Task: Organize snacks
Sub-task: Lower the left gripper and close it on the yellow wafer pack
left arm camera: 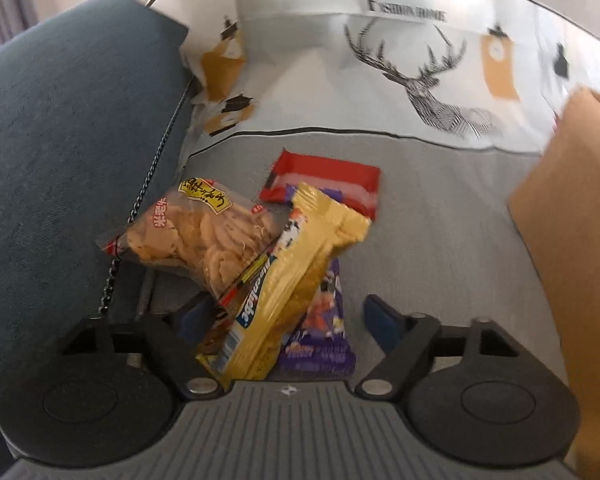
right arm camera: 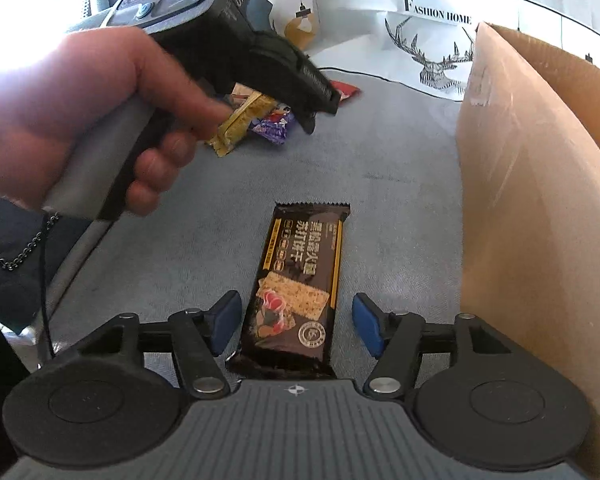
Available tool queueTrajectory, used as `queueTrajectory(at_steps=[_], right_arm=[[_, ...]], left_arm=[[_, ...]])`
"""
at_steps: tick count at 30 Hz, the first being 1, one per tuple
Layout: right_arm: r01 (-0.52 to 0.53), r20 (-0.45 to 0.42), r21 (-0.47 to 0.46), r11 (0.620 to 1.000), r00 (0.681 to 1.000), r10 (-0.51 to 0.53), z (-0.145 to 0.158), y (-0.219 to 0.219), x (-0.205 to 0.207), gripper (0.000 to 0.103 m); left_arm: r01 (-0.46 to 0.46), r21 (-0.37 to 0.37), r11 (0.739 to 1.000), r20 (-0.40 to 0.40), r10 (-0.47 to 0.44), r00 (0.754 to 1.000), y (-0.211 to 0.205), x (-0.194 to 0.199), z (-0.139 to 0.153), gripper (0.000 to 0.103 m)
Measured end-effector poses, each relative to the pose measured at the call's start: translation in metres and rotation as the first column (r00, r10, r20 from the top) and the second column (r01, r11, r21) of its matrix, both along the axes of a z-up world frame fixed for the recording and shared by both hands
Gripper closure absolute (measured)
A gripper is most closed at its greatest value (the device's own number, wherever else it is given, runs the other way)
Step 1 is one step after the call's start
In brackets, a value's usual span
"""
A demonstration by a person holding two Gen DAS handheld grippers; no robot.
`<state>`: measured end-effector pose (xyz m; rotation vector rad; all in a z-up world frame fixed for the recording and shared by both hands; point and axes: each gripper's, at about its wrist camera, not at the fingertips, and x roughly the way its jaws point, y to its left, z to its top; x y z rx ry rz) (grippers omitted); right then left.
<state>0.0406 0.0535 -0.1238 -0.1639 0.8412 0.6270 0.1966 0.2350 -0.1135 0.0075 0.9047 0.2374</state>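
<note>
a snack heap lies far left of the cardboard box, a cracker packet nearer between them.

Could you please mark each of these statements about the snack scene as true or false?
1. The dark cracker packet lies between the right gripper's open fingers, untouched. True.
2. The yellow wrapper lies alone on the grey surface. False: it rests across a pile with the purple packet and the clear bag of crisps.
3. The cardboard box stands to the right of the dark packet. True.
4. The red packet is inside the box. False: it lies on the grey surface beyond the pile.
5. The left gripper is clamped shut. False: its fingers stand apart.
</note>
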Motion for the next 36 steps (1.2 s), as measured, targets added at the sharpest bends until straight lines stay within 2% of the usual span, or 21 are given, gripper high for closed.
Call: queueTrajectory(at_steps=[1,3,4,5,6,8,10,11,15,17,21,24,30,36], right_arm=[[0.001,0.002,0.003,1.000,1.000,-0.001,0.000,0.001,0.000,0.039],[0.001,0.008,0.005,1.000,1.000,-0.001,-0.001,0.001,0.000,0.039],[-0.001,0.012,0.003,1.000,1.000,0.001,-0.001,0.001,-0.001,0.039],[-0.003,0.016,0.001,1.000,1.000,0.003,0.000,0.001,-0.002,0.039],[-0.005,0.019,-0.001,1.000,1.000,0.005,-0.001,0.001,-0.003,0.039],[-0.006,0.026,-0.006,1.000,1.000,0.006,-0.001,0.000,-0.005,0.044],[-0.010,0.035,-0.010,1.000,0.999,0.011,0.000,0.000,-0.006,0.058],[-0.012,0.038,-0.010,1.000,0.999,0.013,0.000,-0.001,-0.006,0.061],[-0.004,0.012,0.007,1.000,1.000,0.004,0.002,-0.005,-0.004,0.061],[-0.008,-0.001,0.012,1.000,1.000,0.008,0.005,-0.006,-0.005,0.061],[-0.016,-0.020,0.019,1.000,1.000,0.017,0.010,-0.009,-0.012,0.062],[-0.027,-0.034,0.023,0.999,0.999,0.028,0.012,-0.011,-0.016,0.061],[-0.021,-0.022,0.029,0.999,1.000,0.022,0.012,-0.011,-0.016,0.055],[-0.010,-0.032,0.032,0.999,0.999,0.011,0.006,-0.010,-0.014,0.054]], left_arm=[[0.011,0.007,1.000,0.002,-0.011,1.000,0.000,-0.003,0.001,0.033],[0.024,0.016,1.000,0.008,-0.024,1.000,0.001,-0.009,0.003,0.050],[0.029,0.017,0.999,0.008,-0.029,1.000,0.002,-0.012,0.004,0.054],[0.031,0.014,0.999,0.006,-0.031,0.999,0.002,-0.015,0.006,0.068],[0.034,0.003,0.999,0.006,-0.034,0.999,0.003,-0.017,0.008,0.069],[0.043,-0.045,0.998,0.001,-0.043,0.999,0.004,-0.024,0.012,0.070],[0.059,-0.077,0.995,-0.014,-0.060,0.998,0.001,-0.032,0.016,0.070],[0.067,-0.102,0.993,-0.023,-0.069,0.997,-0.001,-0.036,0.017,0.070],[0.036,-0.214,0.976,-0.083,-0.055,0.995,-0.003,-0.055,0.019,0.070],[0.000,-0.282,0.959,-0.121,-0.036,0.992,-0.001,-0.068,0.019,0.070],[-0.038,-0.359,0.933,-0.171,-0.026,0.985,0.001,-0.087,0.017,0.070],[-0.046,-0.354,0.934,-0.170,-0.016,0.985,0.001,-0.094,0.018,0.062],[-0.105,-0.367,0.924,-0.144,0.055,0.988,0.013,-0.104,0.025,0.061],[-0.107,-0.360,0.927,-0.150,0.056,0.987,0.012,-0.102,0.026,0.059]])
